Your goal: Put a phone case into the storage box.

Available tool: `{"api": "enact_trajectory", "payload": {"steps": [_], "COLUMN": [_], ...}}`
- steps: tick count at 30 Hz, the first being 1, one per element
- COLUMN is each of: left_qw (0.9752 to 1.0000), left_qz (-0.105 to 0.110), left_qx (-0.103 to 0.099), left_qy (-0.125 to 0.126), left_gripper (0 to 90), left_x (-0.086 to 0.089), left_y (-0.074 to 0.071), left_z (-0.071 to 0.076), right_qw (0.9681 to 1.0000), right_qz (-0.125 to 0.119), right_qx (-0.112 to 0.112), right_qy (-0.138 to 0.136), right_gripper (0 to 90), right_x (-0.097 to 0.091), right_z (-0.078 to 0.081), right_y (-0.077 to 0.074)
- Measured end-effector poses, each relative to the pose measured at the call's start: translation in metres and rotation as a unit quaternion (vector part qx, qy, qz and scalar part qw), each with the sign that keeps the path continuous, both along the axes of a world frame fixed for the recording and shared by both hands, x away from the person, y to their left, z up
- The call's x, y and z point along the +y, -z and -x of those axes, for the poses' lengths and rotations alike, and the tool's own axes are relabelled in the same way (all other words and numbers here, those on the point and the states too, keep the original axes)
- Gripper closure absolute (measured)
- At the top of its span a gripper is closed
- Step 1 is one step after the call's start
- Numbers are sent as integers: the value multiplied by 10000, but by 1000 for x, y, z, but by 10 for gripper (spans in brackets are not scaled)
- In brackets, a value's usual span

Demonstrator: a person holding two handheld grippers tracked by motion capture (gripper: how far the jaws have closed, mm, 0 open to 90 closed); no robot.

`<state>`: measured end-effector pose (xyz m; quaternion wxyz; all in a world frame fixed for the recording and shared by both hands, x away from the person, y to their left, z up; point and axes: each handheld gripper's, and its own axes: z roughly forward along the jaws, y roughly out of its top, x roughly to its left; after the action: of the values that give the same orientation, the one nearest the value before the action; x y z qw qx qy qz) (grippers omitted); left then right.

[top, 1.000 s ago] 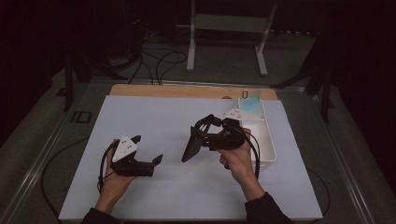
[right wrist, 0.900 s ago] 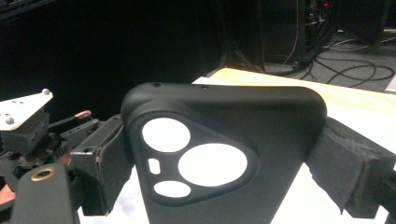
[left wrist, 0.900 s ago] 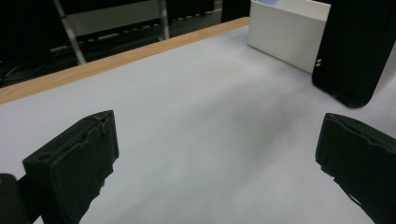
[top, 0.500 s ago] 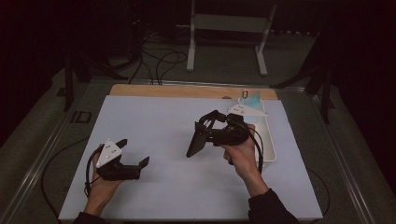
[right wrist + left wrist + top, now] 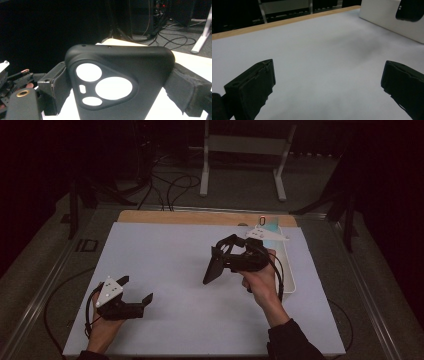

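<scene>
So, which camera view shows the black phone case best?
The right gripper view: the black phone case is close, its camera cut-outs clear, held between the right gripper jaws. The high view shows it small and dark, tilted above the table. The left gripper view catches just a corner near the white tray.

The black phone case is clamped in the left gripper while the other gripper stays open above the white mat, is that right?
Not quite: the black phone case is clamped in the right gripper, as the right gripper view shows. The left gripper is the open one above the white mat.
</scene>
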<state>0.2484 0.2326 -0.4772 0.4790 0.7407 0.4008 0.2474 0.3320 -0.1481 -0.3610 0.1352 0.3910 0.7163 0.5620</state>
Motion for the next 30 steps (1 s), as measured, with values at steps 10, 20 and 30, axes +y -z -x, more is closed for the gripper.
{"api": "enact_trajectory", "payload": {"steps": [10, 20, 30], "left_qw": [9998, 9998, 9998], "left_qz": [66, 73, 83], "left_qx": [21, 13, 12], "left_qy": [-163, -198, -202], "left_gripper": [3, 3, 3], "left_x": [4, 4, 4], "left_y": [5, 6, 6], "left_z": [0, 1, 2], "right_qw": [9999, 9991, 9984], "right_qz": [92, 286, 302], "right_qx": [-30, -86, -136], "right_qy": [138, 310, 469], "right_gripper": [137, 137, 137], "right_x": [-5, -11, -17], "right_z": [-8, -19, -29], "right_y": [-3, -8, -14]}}
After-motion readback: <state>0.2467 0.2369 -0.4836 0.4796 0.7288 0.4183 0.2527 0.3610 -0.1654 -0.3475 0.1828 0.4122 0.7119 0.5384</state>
